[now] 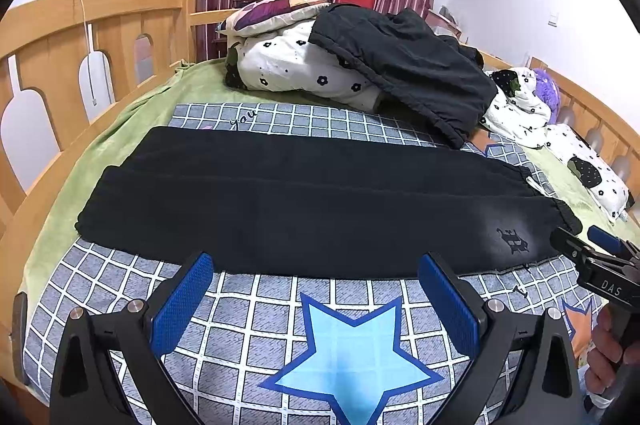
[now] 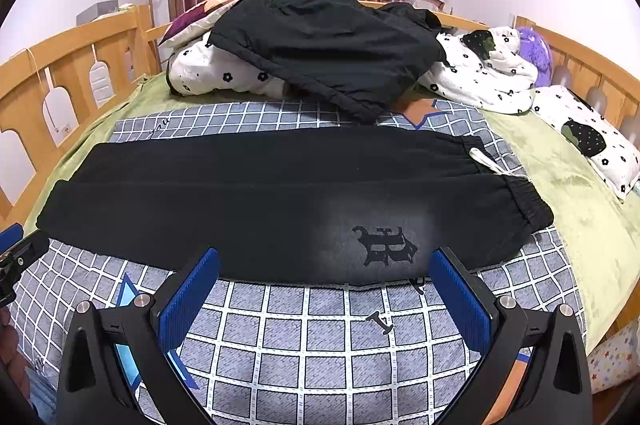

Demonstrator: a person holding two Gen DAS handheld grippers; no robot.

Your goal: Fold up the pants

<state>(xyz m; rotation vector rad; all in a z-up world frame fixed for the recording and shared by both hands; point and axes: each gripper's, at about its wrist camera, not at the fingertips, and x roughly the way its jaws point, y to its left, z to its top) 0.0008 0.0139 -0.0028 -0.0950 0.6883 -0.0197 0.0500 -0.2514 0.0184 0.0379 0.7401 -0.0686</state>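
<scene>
Black pants [image 1: 304,201] lie flat across the bed, folded lengthwise with one leg on the other, waistband at the right and cuffs at the left. They also show in the right wrist view [image 2: 280,201], with a dark logo [image 2: 386,245] near the waist and a white drawstring [image 2: 486,161]. My left gripper [image 1: 316,297] is open and empty, just short of the pants' near edge. My right gripper [image 2: 324,297] is open and empty, near the edge below the logo. The right gripper also shows at the right in the left wrist view [image 1: 592,245].
The pants rest on a grey checked sheet with blue stars [image 1: 344,349] over a green blanket [image 2: 560,161]. Behind lie a black jacket [image 1: 404,69] on white flowered bedding [image 1: 288,65] and a pillow [image 2: 592,137]. Wooden bed rails [image 1: 80,37] run along the left and right.
</scene>
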